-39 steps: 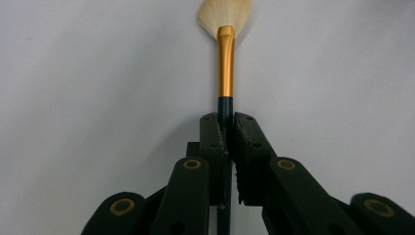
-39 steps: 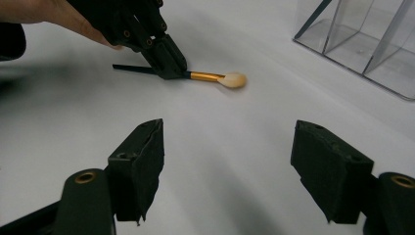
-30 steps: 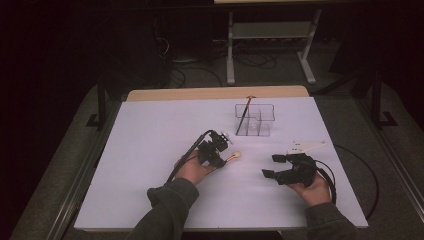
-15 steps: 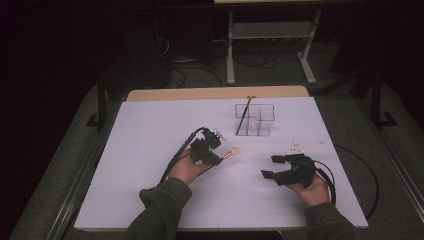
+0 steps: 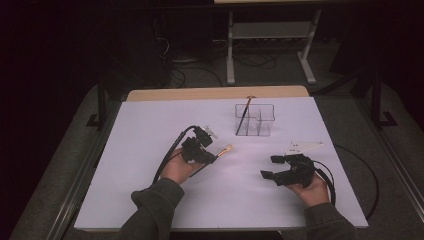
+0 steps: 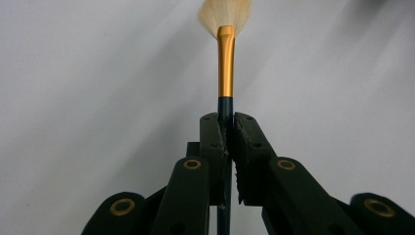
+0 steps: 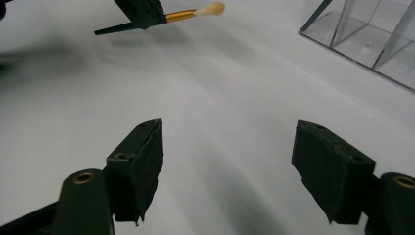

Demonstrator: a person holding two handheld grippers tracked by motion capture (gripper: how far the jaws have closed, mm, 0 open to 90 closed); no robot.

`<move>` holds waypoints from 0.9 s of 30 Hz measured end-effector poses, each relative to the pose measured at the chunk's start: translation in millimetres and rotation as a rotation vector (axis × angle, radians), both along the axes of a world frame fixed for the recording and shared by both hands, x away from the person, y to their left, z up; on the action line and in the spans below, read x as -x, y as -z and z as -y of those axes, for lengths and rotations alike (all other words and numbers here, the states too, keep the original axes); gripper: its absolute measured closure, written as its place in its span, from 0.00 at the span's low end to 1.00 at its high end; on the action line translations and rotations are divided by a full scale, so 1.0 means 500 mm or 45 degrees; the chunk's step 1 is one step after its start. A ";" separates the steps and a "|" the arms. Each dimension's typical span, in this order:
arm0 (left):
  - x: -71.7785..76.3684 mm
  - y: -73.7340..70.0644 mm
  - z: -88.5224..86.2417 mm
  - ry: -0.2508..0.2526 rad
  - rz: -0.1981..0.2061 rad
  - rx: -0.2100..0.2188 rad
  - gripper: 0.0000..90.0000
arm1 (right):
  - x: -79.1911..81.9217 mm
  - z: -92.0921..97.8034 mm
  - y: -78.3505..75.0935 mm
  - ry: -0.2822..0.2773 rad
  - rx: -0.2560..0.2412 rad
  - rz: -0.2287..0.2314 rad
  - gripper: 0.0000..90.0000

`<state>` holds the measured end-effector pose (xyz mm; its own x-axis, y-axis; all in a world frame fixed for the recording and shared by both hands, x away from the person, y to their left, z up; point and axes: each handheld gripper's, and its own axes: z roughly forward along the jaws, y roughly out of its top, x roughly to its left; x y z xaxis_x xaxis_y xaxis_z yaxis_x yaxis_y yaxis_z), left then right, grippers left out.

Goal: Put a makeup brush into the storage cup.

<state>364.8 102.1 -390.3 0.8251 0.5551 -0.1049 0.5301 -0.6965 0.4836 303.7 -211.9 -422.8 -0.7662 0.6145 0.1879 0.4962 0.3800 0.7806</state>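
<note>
The left gripper [image 6: 226, 128] clamps a brush [image 6: 225, 68] by its dark handle, bristles toward the clear organizer [image 5: 255, 120]. The right gripper [image 7: 227, 164] hovers nearby, jaws wide.

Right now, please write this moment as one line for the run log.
left gripper: shut on makeup brush, bristles forward | right gripper: open, nothing held, above table | clear organizer: one brush inside

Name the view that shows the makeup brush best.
The left gripper view: the makeup brush fills the centre, its gold ferrule and pale bristles sharp above the left gripper shut on its dark handle. The high view shows it small; the right gripper view shows it side-on, far off.
</note>
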 end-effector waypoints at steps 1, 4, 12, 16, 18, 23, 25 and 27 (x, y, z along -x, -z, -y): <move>0.001 -0.002 -0.002 0.001 0.001 0.004 0.92 | 0.000 0.000 0.000 0.000 0.002 -0.002 0.29; 0.003 -0.007 -0.009 0.004 0.004 0.025 0.92 | 0.000 -0.002 0.000 -0.007 -0.003 -0.007 0.29; 0.011 -0.019 -0.033 0.003 0.011 0.092 0.92 | -0.004 -0.010 -0.004 -0.022 -0.012 -0.006 0.29; 0.016 -0.022 -0.044 -0.011 0.010 0.114 0.92 | -0.006 -0.018 -0.005 -0.045 -0.007 -0.008 0.30; 0.018 -0.026 -0.052 0.001 0.025 0.112 0.92 | -0.007 -0.020 -0.008 -0.043 -0.013 -0.015 0.30; 0.026 -0.033 -0.063 -0.014 0.037 0.147 0.92 | -0.011 -0.027 -0.019 -0.063 -0.015 -0.009 0.28; 0.027 -0.039 -0.071 0.005 0.037 0.137 0.92 | -0.011 -0.032 -0.024 -0.065 -0.014 -0.015 0.28; 0.029 -0.044 -0.075 0.012 0.044 0.156 0.92 | -0.013 -0.035 -0.027 -0.075 -0.025 -0.011 0.28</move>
